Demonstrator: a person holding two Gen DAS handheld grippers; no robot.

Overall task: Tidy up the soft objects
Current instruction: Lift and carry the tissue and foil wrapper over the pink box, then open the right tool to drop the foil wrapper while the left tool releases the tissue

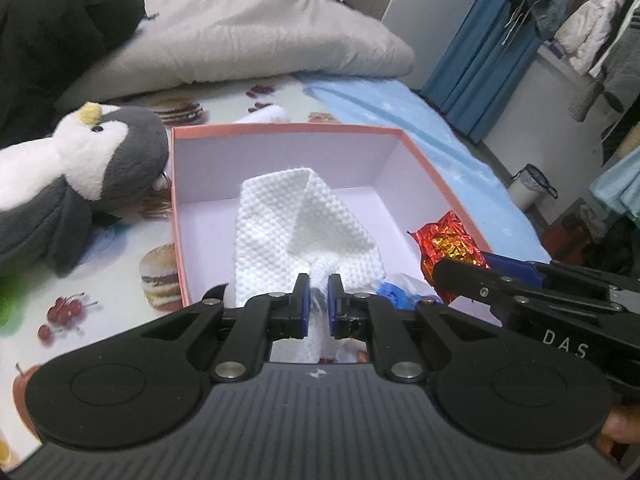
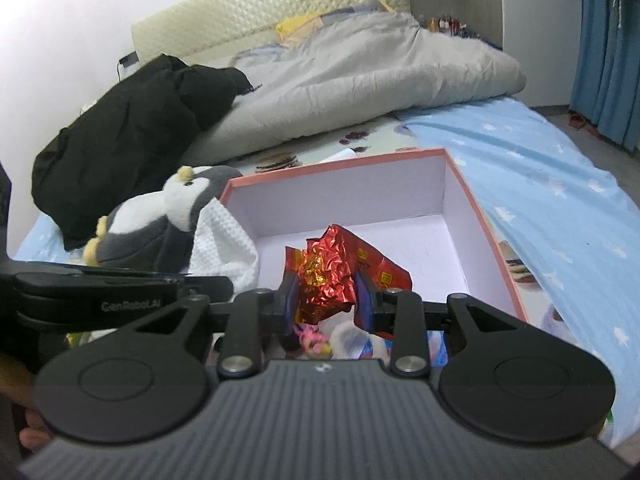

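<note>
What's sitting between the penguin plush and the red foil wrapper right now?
In the right wrist view, the white waffle cloth and the pink box's left wall lie between the penguin plush and the red foil wrapper.

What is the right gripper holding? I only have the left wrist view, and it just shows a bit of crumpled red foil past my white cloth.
Observer: The right gripper is shut on a crumpled red and gold foil wrapper, held over the near part of the pink-rimmed cardboard box.
Operator: Anything under that wrapper?
Observer: Small items lie below it, pink and white, too blurred to name.
Operator: What is beyond the grey quilt?
Observer: A cream padded headboard against the wall.
Operator: And the grey and white penguin plush toy?
Observer: The penguin plush toy has yellow feet.
</note>
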